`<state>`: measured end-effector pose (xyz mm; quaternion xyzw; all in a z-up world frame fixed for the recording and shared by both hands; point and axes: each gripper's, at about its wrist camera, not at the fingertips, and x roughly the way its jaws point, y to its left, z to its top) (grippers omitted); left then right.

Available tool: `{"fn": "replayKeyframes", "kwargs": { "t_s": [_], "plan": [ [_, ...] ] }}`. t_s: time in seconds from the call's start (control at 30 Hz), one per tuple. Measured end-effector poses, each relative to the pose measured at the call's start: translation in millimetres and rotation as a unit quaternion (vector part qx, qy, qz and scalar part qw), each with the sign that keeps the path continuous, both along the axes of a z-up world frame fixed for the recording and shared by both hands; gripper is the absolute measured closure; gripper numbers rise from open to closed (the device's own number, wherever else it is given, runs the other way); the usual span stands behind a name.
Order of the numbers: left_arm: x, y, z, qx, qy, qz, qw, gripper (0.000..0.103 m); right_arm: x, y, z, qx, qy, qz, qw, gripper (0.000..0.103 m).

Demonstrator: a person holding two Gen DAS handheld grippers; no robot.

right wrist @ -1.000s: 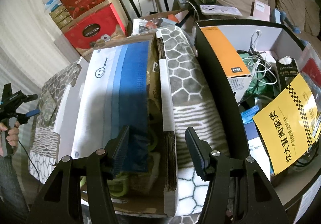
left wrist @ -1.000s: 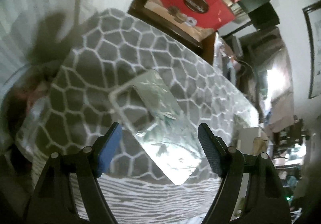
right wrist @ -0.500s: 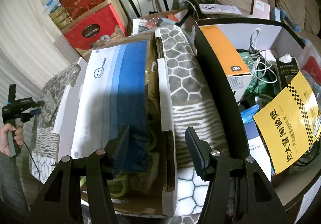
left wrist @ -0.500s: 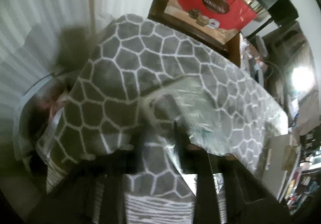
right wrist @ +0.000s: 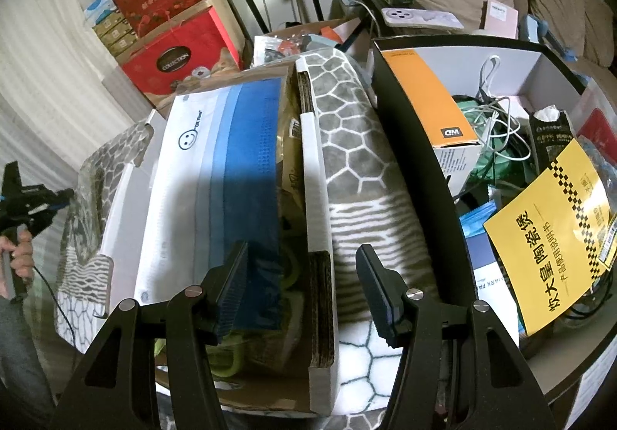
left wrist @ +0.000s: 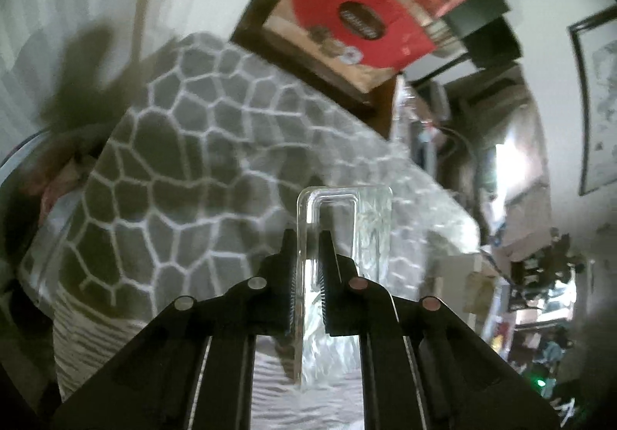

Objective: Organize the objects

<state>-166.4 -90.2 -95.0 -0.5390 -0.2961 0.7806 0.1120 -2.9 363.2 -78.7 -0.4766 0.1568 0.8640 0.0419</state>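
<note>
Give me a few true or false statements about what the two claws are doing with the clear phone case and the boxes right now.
1. The left claw pinches a clear phone case. True; its jaws are closing on the case's edge.
2. The right claw grips the blue and white pack. False: it is open and holds nothing.
3. The phone case lies flat on the grey patterned blanket. False: it stands on edge between the pads.
4. The yellow leaflet sits in the black box. True.
5. The red gift box is inside the black box. False: it stands apart, behind.
</note>
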Motion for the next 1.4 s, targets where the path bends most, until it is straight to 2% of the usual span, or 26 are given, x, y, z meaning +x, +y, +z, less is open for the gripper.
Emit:
{"fn": "replayKeyframes", "kwargs": {
  "t_s": [0.17,0.3,0.4,0.43,0.57,0.67,0.77,0.8,0.83,0.9,0.97,1.03,1.1,1.17,1.23,1.4],
  "plan": [
    [4,16,32,0.023,0.032,-0.025,0.9989,0.093,-1,0,-1,-0.002,-0.001,-0.002,1.000,0.044],
    [7,36,56,0.027,0.059,-0.050,0.9966,0.093,-2,0,0,-0.002,-0.001,-0.001,1.000,0.044],
    [11,53,75,0.016,0.084,-0.068,0.9940,0.095,-2,-1,1,0.000,-0.001,0.001,1.000,0.044],
    [13,56,79,0.015,0.089,-0.072,0.9933,0.103,-2,-1,1,0.001,-0.001,0.001,1.000,0.044],
    [19,71,96,-0.001,0.110,-0.090,0.9899,0.103,-2,-1,1,0.001,-0.001,0.001,1.000,0.044],
    [19,76,94,-0.017,0.104,-0.093,0.9901,0.103,-1,-1,1,-0.001,0.000,0.002,1.000,0.044],
    [10,73,80,-0.025,0.078,-0.079,0.9935,0.100,-1,-3,1,0.000,0.001,0.003,1.000,0.044],
    [5,72,71,-0.031,0.065,-0.071,0.9949,0.087,-1,-4,1,0.000,0.001,0.003,1.000,0.044],
    [1,69,63,-0.037,0.054,-0.061,0.9960,0.067,0,-4,1,-0.001,0.001,0.004,1.000,0.044],
    [-8,64,45,-0.049,0.031,-0.040,0.9975,0.049,-1,-3,1,-0.003,0.001,0.003,1.000,0.044],
    [-16,63,29,-0.057,0.012,-0.026,0.9980,0.046,-1,-3,0,-0.003,0.001,0.002,1.000,0.044],
    [-23,65,15,-0.068,-0.005,-0.020,0.9975,0.037,-2,-3,0,-0.004,0.001,0.002,1.000,0.044],
    [-28,71,4,-0.081,-0.018,-0.016,0.9964,0.034,-2,-3,-1,-0.003,0.000,0.002,1.000,0.044],
    [-32,79,-3,-0.084,-0.028,-0.015,0.9960,0.027,-2,-3,-1,-0.002,0.000,0.002,1.000,0.044],
    [-35,88,-6,-0.091,-0.031,-0.014,0.9953,0.016,-2,-3,-1,-0.001,0.000,0.002,1.000,0.044],
    [-44,110,-11,-0.118,-0.045,-0.014,0.9919,0.012,-2,-3,0,-0.001,0.000,0.002,1.000,0.044]
  ]
}}
